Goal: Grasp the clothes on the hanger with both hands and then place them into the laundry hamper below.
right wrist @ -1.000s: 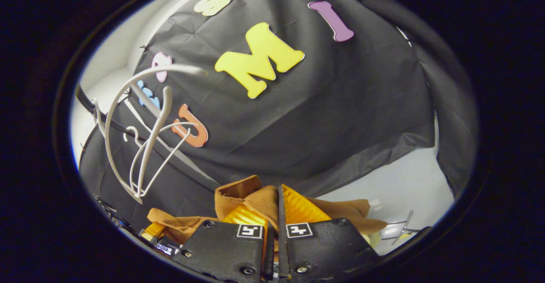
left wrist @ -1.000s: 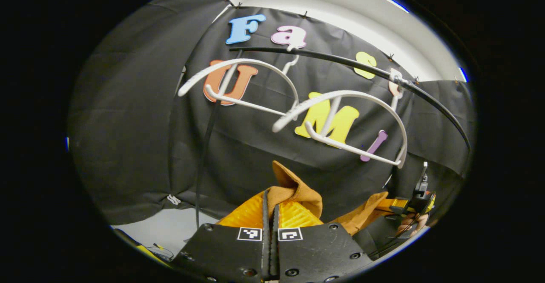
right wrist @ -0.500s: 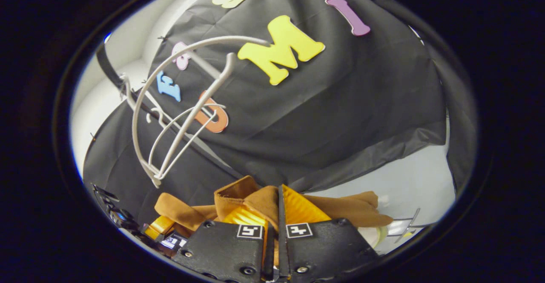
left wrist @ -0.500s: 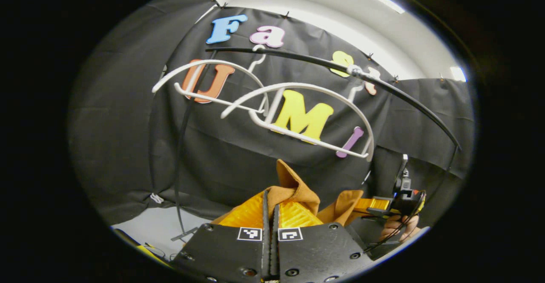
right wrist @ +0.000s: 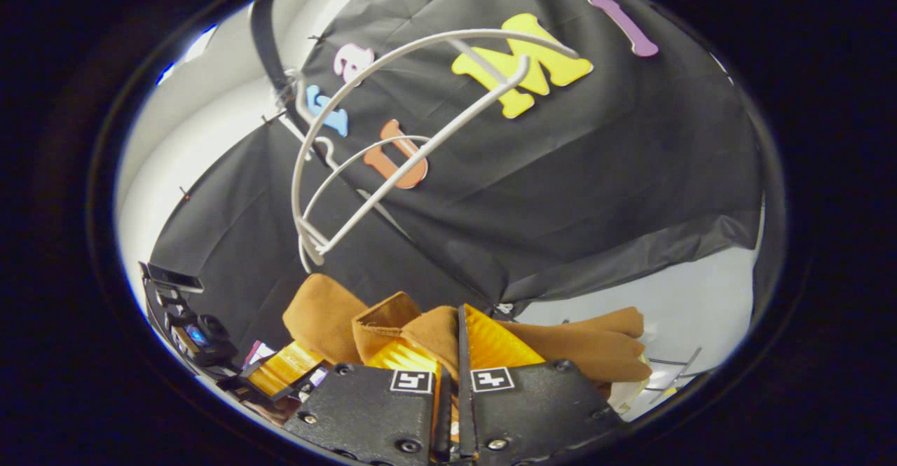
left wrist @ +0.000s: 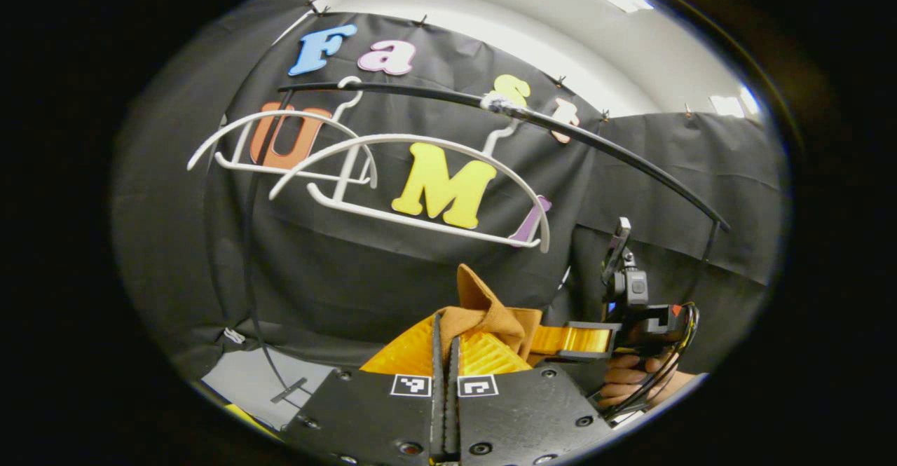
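- You have no brand name or readable words in sight; each gripper body carries two small square black-and-white code markers [left wrist: 410,385], which are patterns, not text.
- The brown garment [left wrist: 487,308] is soft, matte cloth, bunched into folds with a stitched edge poking up in a point.
- Your left gripper [left wrist: 446,333] has its jaws clenched on a fold of that cloth, which rises just above the fingers in the left gripper view.
- Your right gripper [right wrist: 448,340] likewise has its jaws closed on the garment [right wrist: 420,326], with cloth spilling to both sides of the fingers.
- The garment hangs between your two grippers, below the two bare white hangers [left wrist: 413,179] and apart from them.
- The left gripper view gives you the black rail [left wrist: 560,133] that carries both hangers, plus your other gripper [left wrist: 596,340] and the hand [left wrist: 634,378] holding it, at lower right.
- The right gripper view gives you a long brown flap [right wrist: 596,347] stretching right over a pale floor [right wrist: 694,298], and the hangers [right wrist: 392,136] seen end-on.
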`<state>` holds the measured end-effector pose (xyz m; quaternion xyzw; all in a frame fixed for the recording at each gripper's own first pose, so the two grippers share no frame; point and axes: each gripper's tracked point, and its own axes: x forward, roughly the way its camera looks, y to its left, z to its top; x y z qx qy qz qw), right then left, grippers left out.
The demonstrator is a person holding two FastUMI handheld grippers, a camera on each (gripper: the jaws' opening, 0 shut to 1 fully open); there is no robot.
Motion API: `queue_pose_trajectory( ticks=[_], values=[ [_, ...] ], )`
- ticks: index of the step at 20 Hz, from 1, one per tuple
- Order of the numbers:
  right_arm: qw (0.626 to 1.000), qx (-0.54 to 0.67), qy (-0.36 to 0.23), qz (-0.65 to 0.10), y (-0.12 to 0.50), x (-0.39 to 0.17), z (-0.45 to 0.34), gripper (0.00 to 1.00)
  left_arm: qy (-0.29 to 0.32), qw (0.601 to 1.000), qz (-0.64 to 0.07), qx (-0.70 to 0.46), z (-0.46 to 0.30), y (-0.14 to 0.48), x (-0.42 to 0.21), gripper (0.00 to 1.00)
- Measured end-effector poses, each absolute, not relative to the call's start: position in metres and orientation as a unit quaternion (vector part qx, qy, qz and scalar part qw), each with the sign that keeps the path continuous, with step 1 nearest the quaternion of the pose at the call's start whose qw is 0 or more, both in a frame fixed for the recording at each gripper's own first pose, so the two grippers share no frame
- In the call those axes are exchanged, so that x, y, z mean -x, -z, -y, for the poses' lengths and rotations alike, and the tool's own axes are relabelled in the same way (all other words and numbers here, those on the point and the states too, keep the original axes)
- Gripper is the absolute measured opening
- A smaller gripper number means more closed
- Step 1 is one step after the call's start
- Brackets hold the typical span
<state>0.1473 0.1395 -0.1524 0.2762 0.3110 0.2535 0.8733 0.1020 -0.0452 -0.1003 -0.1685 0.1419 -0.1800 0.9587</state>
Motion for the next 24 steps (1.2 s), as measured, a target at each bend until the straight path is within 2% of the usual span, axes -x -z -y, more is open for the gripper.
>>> queue_pose_trajectory(
  ticks=[3,4,5,6,7,8,13,15,18,24],
  values=[
    [0.857,-0.288,-0.281,-0.321,0.151,-0.134,-0.154,0.07,0.198,0.955,-0.143,0.170,0.058,0.098,-0.097,0.00],
    [0.855,-0.290,-0.282,-0.324,0.155,-0.134,-0.156,0.07,0.200,0.954,-0.145,0.169,0.059,0.100,-0.096,0.05],
    [0.855,-0.290,-0.283,-0.324,0.157,-0.132,-0.157,0.07,0.202,0.953,-0.148,0.168,0.060,0.103,-0.095,0.00],
    [0.854,-0.287,-0.284,-0.327,0.161,-0.133,-0.157,0.07,0.202,0.953,-0.151,0.169,0.060,0.107,-0.094,0.00],
    [0.853,-0.289,-0.281,-0.333,0.166,-0.131,-0.158,0.07,0.203,0.951,-0.157,0.171,0.061,0.113,-0.093,0.05],
    [0.849,-0.291,-0.280,-0.340,0.173,-0.131,-0.159,0.07,0.200,0.951,-0.162,0.171,0.060,0.118,-0.092,0.05],
    [0.833,-0.299,-0.258,-0.387,0.221,-0.131,-0.158,0.07,0.192,0.944,-0.203,0.176,0.053,0.162,-0.086,0.05],
    [0.826,-0.300,-0.254,-0.405,0.241,-0.134,-0.168,0.07,0.189,0.940,-0.220,0.180,0.050,0.182,-0.085,0.00],
    [0.814,-0.302,-0.235,-0.437,0.271,-0.134,-0.179,0.07,0.183,0.931,-0.257,0.182,0.046,0.216,-0.080,0.00],
    [0.809,-0.275,-0.189,-0.484,0.322,-0.143,-0.187,0.07,0.181,0.914,-0.311,0.187,0.042,0.273,-0.072,0.00]
  ],
)
